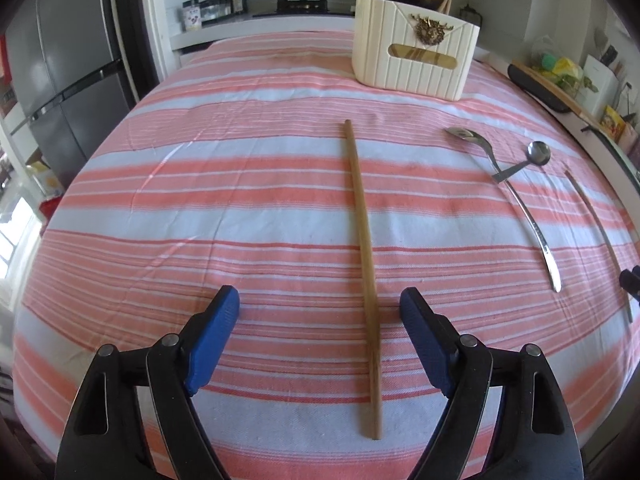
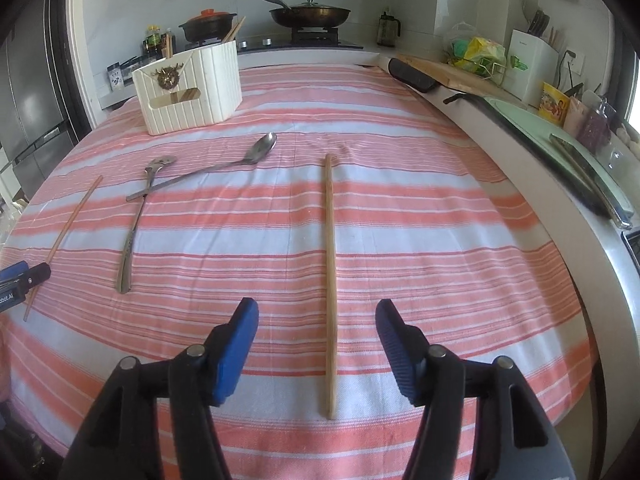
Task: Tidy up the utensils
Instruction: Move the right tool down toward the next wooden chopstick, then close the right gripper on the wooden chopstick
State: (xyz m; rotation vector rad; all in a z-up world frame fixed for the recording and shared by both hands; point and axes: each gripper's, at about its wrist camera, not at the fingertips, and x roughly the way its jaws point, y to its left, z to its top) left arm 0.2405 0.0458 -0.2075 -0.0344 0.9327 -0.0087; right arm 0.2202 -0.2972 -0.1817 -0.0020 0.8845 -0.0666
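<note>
Both the left gripper (image 1: pixel 319 312) and right gripper (image 2: pixel 317 320) hover low, fingers wide, each straddling a chopstick (image 1: pixel 362 256).

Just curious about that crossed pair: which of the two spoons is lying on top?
The shorter spoon with the plain round bowl lies on top; its handle crosses over the longer spoon, whose bowl points toward the white holder.
</note>
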